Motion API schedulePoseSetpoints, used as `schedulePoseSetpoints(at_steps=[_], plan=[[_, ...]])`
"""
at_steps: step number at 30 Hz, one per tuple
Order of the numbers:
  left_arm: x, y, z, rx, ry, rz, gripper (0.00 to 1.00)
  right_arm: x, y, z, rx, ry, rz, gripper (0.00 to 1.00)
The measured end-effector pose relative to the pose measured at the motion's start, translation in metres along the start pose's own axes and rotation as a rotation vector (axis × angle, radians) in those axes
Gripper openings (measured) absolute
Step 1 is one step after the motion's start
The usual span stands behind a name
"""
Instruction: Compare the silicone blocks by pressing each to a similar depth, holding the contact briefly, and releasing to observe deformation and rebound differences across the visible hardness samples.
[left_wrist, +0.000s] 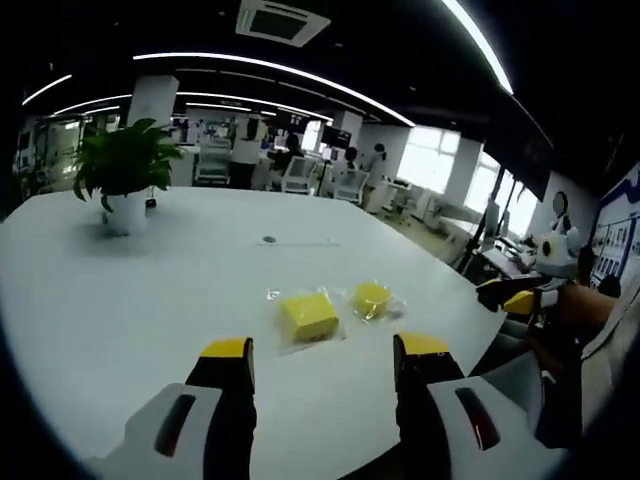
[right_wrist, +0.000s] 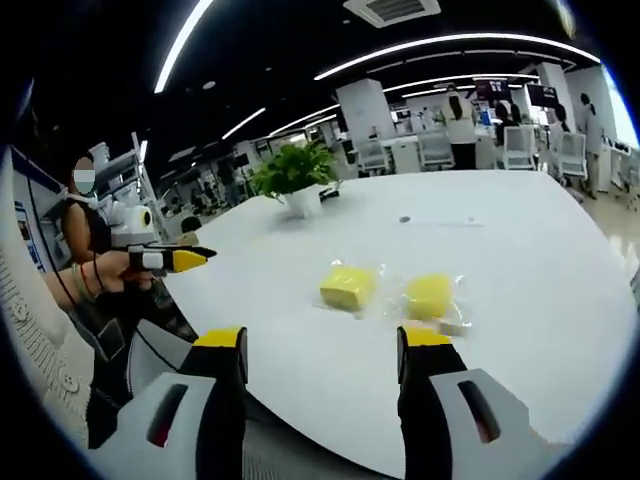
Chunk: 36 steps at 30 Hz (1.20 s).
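both tongs, left tongs (left_wrist: 322, 362) and right tongs (right_wrist: 320, 352), hang gaping above the bench (left_wrist: 150, 290), two yellow blocks (left_wrist: 308, 315) (left_wrist: 371, 297) blurred inside glinting wrappers.

left gripper (left_wrist: 322, 362) open, two yellow silicone blocks (left_wrist: 309, 314) ahead, white table (left_wrist: 150, 290)

A broad white tabletop (left_wrist: 150, 300) carries two yellow silicone pieces in clear wrappers. The square block (left_wrist: 308, 314) lies near the tabletop's front edge, and the round block (left_wrist: 371, 297) sits just beside it, apart from it. Well beyond the square block, a potted plant (left_wrist: 125, 175) in a white pot stands upright, and a small dark round fitting (left_wrist: 268, 240) is set in the surface.
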<state>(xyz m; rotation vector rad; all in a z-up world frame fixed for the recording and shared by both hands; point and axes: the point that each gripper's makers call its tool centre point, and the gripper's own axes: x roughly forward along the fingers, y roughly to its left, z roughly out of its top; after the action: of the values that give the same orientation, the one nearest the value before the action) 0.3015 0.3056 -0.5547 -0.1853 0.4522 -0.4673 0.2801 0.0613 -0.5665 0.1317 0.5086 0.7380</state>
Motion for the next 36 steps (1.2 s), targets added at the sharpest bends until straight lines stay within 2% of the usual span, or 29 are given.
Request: schedulePoseSetpoints(at_steps=[7, 10, 26, 31, 36], plan=[[-0.003, -0.009, 0.000, 0.051, 0.011, -0.023, 0.58, 0.002, 0.000, -0.001, 0.019, -0.009, 0.006, 0.56], [-0.005, -0.009, -0.002, 0.027, 0.007, -0.019, 0.60, 0.004, 0.000, -0.002, 0.036, -0.011, 0.013, 0.59], [-0.005, -0.008, -0.013, -0.026, 0.012, 0.004, 0.60, 0.003, -0.004, -0.013, 0.032, 0.015, 0.013, 0.56], [-0.002, -0.009, -0.016, -0.047, 0.016, 0.008, 0.66, 0.002, -0.004, -0.015, -0.005, 0.024, 0.017, 0.54], [0.000, -0.011, -0.016, -0.042, 0.020, 0.005, 0.66, 0.005, -0.006, -0.017, -0.003, 0.030, 0.017, 0.54]])
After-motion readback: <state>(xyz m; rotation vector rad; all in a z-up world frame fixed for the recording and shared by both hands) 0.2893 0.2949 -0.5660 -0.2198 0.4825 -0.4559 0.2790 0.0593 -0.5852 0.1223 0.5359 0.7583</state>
